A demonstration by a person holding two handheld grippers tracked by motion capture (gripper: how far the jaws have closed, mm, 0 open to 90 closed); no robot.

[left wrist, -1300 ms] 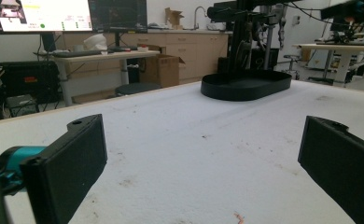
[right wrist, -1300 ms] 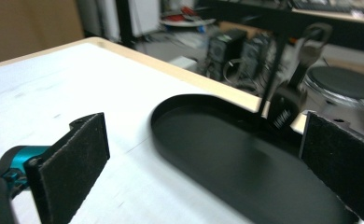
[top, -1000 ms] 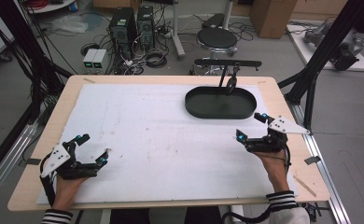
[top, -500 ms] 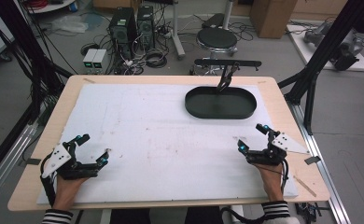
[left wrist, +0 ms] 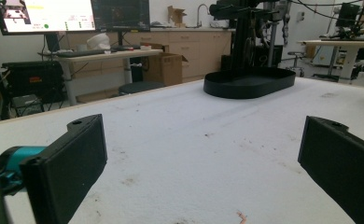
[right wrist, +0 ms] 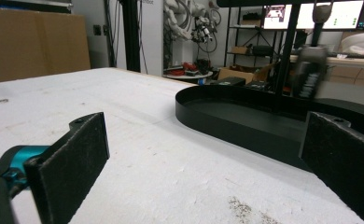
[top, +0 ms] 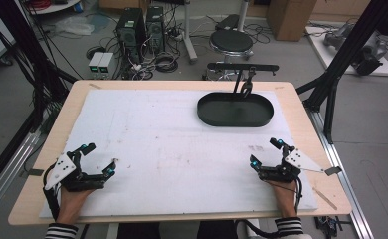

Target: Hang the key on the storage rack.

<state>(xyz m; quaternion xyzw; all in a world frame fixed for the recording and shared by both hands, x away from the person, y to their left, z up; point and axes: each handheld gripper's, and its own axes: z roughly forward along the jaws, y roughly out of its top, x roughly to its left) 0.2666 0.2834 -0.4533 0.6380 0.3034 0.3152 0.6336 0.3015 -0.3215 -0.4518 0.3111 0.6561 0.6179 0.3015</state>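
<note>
A person's hands hold two grippers low over a white mat (top: 172,144). My left gripper (top: 100,157) rests near the front left corner, jaws wide apart and nothing between them; in the left gripper view my left gripper (left wrist: 203,158) faces bare mat. My right gripper (top: 264,151) sits at the front right, also open and empty, and in the right gripper view my right gripper (right wrist: 203,158) points at a black oval tray (right wrist: 245,119). The tray (top: 234,119) lies empty at the back right of the mat, with a black stand (top: 242,67) rising behind it.
The mat covers most of a wooden table (top: 311,144). Black frame struts (top: 336,74) stand at the right and left edges. A stool (top: 231,42), computer towers (top: 140,22) and cables lie on the floor beyond the far edge. Small stains mark the mat's centre.
My right gripper has drawn back toward the front edge of the table and settled lower on the mat. My left gripper has stayed where it was.
</note>
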